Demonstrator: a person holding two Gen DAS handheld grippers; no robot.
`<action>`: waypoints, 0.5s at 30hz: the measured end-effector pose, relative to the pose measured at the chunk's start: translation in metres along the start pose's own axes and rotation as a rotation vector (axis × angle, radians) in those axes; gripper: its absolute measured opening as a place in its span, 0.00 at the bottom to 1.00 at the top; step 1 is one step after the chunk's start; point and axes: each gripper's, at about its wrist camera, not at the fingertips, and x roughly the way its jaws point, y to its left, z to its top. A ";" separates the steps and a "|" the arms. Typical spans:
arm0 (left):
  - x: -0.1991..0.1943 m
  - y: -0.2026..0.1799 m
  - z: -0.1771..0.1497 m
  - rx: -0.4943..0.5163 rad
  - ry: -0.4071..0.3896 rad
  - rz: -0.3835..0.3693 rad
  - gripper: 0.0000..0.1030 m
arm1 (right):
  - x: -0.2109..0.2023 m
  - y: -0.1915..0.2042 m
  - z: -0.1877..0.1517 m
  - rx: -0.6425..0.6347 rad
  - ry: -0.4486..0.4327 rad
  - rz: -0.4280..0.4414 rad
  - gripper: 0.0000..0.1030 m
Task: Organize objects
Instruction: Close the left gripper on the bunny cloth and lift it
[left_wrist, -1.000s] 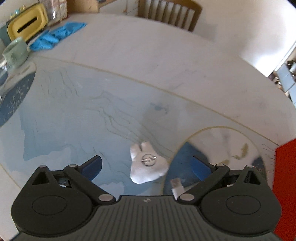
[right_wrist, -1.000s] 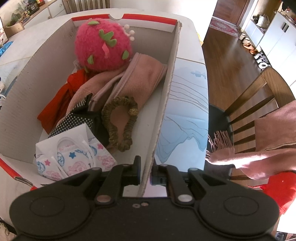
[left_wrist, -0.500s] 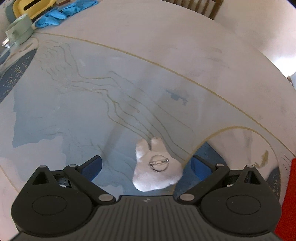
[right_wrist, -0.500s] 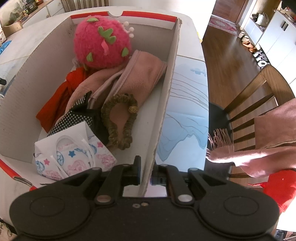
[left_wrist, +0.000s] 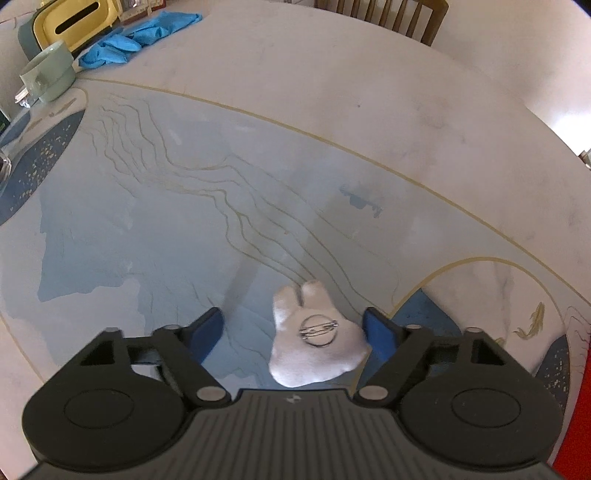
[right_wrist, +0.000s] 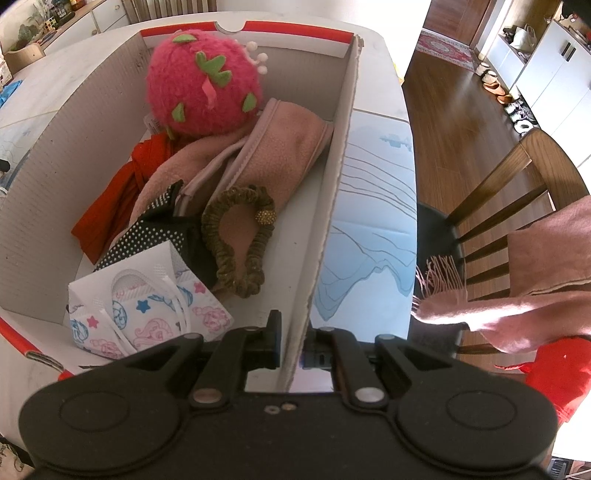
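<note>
Left wrist view: the left gripper (left_wrist: 293, 328) is hanging over a glossy blue-patterned table (left_wrist: 258, 166), its jaws closing around a fuzzy white brooch (left_wrist: 314, 339) lying pin-side up, pads not yet pressing. Right wrist view: the right gripper (right_wrist: 291, 341) is pinching the corrugated wall of a cardboard box (right_wrist: 332, 206) holding a pink plush strawberry (right_wrist: 203, 85); a wooden chair (right_wrist: 517, 206) is standing beside it, partly cut off.

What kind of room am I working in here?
Probably a home dining area: a patterned dining table with wooden chairs around it, hardwood floor, and shoes lined up by white cabinets.
</note>
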 end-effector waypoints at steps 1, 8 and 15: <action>-0.003 0.000 -0.001 0.002 -0.005 -0.006 0.67 | 0.000 0.000 0.000 -0.001 0.000 0.000 0.07; -0.010 0.000 -0.002 0.009 -0.016 -0.025 0.47 | -0.002 0.001 0.001 -0.003 -0.004 -0.001 0.07; -0.024 0.001 -0.005 0.041 -0.026 -0.046 0.46 | -0.002 0.001 0.002 -0.007 -0.006 -0.005 0.06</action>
